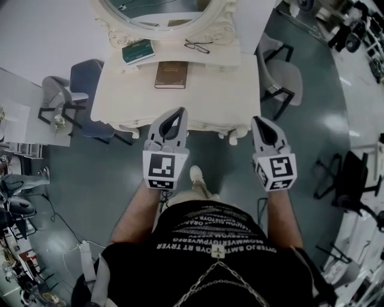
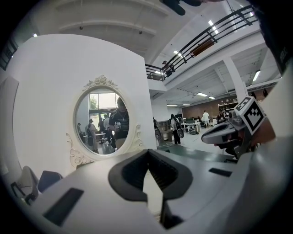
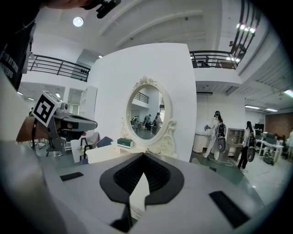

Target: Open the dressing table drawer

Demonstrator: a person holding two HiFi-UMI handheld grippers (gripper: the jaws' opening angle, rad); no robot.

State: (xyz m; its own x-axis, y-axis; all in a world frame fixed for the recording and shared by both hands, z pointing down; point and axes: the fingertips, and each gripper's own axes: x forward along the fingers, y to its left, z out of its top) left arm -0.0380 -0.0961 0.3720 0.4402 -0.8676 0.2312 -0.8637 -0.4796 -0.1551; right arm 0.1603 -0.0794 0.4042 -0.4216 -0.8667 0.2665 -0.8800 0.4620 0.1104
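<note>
The cream dressing table [image 1: 204, 90] stands just ahead of me, with an oval mirror [image 1: 162, 12] at its back. From above I see only its scalloped front edge [image 1: 204, 127]; the drawer face is hidden. My left gripper [image 1: 180, 111] is shut and empty, its tip over the table's front edge. My right gripper [image 1: 260, 119] is also shut and empty, just off the table's front right corner. In the left gripper view the closed jaw tips [image 2: 147, 151] point at the mirror [image 2: 101, 121]. The right gripper view shows the closed tips [image 3: 143, 155] below the mirror [image 3: 146, 114].
On the tabletop lie a brown book [image 1: 171, 75], a green book [image 1: 138, 52] and glasses [image 1: 197, 45]. A blue chair [image 1: 87, 78] and a grey chair [image 1: 54, 90] stand at the left, another chair [image 1: 282, 75] at the right. People [image 3: 216, 132] stand far off.
</note>
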